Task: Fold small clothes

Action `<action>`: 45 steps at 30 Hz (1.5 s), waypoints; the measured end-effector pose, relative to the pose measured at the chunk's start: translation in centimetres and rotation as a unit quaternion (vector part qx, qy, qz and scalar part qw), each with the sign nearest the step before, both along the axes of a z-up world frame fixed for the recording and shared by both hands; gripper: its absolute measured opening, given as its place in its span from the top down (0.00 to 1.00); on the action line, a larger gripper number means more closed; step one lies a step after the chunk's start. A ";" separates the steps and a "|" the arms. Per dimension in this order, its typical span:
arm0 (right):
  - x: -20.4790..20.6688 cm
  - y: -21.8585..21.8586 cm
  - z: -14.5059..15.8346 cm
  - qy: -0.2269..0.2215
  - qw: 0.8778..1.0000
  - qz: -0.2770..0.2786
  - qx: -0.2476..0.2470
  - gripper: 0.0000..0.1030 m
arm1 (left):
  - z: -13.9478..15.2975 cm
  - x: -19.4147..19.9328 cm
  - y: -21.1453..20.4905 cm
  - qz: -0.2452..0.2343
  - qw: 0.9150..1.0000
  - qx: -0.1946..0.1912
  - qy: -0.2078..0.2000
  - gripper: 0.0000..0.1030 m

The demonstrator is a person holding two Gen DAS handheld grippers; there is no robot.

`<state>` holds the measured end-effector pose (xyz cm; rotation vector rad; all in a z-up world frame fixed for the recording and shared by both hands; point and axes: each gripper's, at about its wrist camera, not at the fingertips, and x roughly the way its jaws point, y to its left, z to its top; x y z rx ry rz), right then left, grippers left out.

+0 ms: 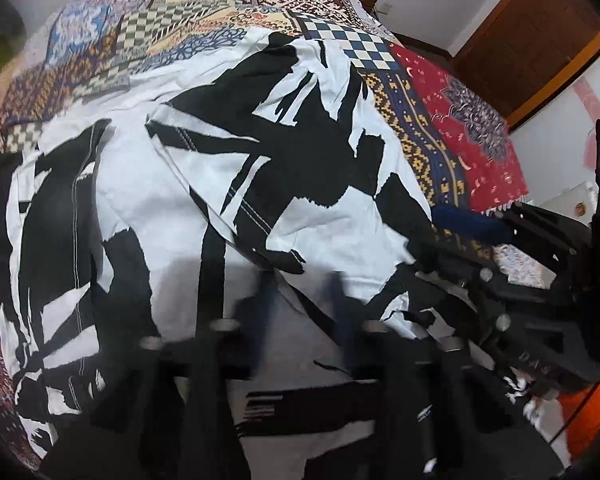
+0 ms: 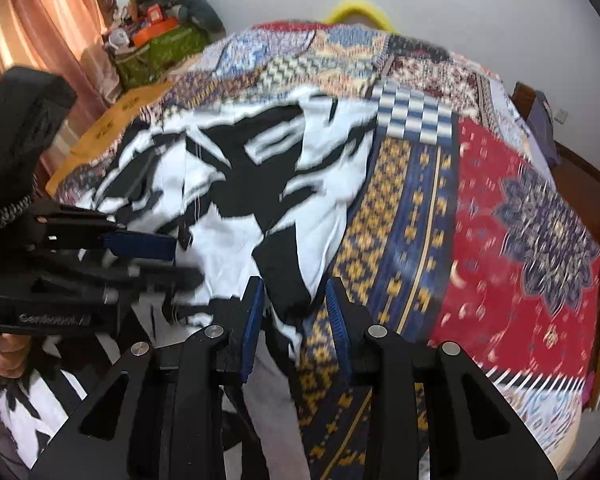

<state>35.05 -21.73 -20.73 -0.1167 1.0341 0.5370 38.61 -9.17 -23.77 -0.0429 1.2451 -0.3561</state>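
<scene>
Currently, left wrist view: black-and-white garment [image 1: 204,184] is spread on patchwork bedspread [image 1: 460,128], ahead of left gripper [image 1: 300,320]; jaw gap is blurred, cannot be told. Right wrist view: right gripper [image 2: 296,320] is held parted, low over the garment's edge, nothing gripped.

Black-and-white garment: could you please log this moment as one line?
garment: rumpled, spread on patchwork bedspread | left claw: open, over near hem, blurred | right claw: open, at near right corner
</scene>
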 end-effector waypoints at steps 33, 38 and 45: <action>-11.1 -3.7 5.2 -0.027 0.999 -0.027 0.003 0.58 | 7.2 -14.0 16.4 0.117 0.983 0.104 -0.094 0.51; -13.8 -4.2 3.4 0.001 0.999 -0.036 -0.006 0.58 | 5.5 -18.3 20.5 0.152 0.982 0.093 -0.062 0.50; -15.7 -6.2 0.2 0.049 0.997 -0.061 -0.015 0.58 | 2.9 -23.9 23.4 0.169 0.984 0.057 -0.018 0.49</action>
